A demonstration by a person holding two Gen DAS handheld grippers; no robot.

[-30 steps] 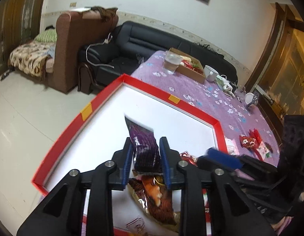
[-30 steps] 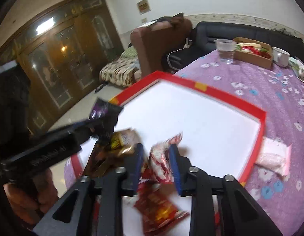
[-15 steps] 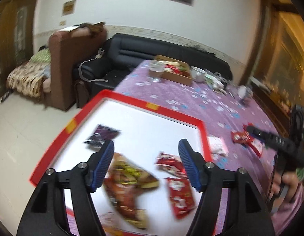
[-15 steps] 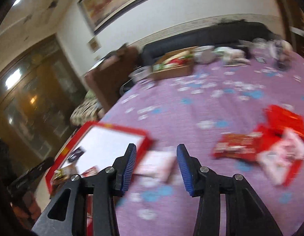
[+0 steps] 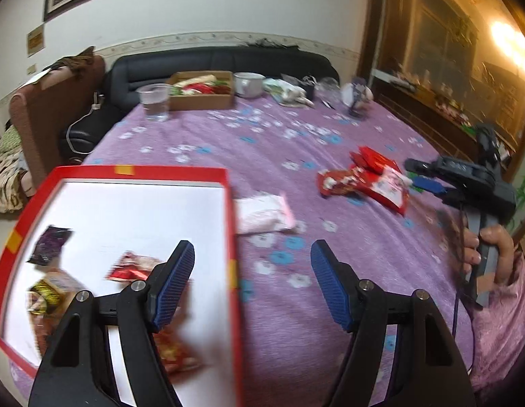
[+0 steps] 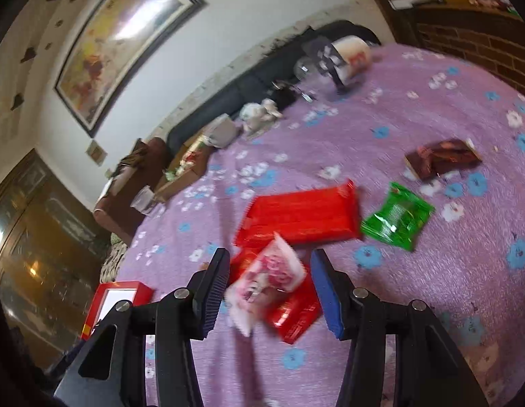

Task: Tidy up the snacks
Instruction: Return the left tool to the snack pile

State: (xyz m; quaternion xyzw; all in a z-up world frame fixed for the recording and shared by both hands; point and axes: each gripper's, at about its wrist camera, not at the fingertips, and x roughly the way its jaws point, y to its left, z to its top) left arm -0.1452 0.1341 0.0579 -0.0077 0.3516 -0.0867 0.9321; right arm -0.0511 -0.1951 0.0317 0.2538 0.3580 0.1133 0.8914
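Observation:
A red-rimmed white tray (image 5: 140,170) lies at the table's left end with a purple packet (image 5: 49,244), a red packet (image 5: 132,268) and several others in it. My left gripper (image 5: 252,288) is open and empty over the tray's right rim. A pale pink packet (image 5: 262,212) lies just right of the tray. My right gripper (image 6: 269,288) is open, its fingers either side of a pink-and-white packet (image 6: 269,271) lying on red packets (image 6: 299,217). A green packet (image 6: 396,217) and a brown packet (image 6: 442,157) lie beyond. The right gripper also shows in the left wrist view (image 5: 428,178).
A purple flowered cloth (image 5: 296,129) covers the table. At the far end stand a clear cup (image 5: 154,101), a cardboard box of food (image 5: 203,90), a white mug (image 5: 249,83) and a small fan (image 6: 350,57). A black sofa (image 5: 211,61) lies behind.
My left gripper let go of the purple packet into the tray, opened and swung right. My right gripper dropped its red packet in the tray and moved to the pile on the right.

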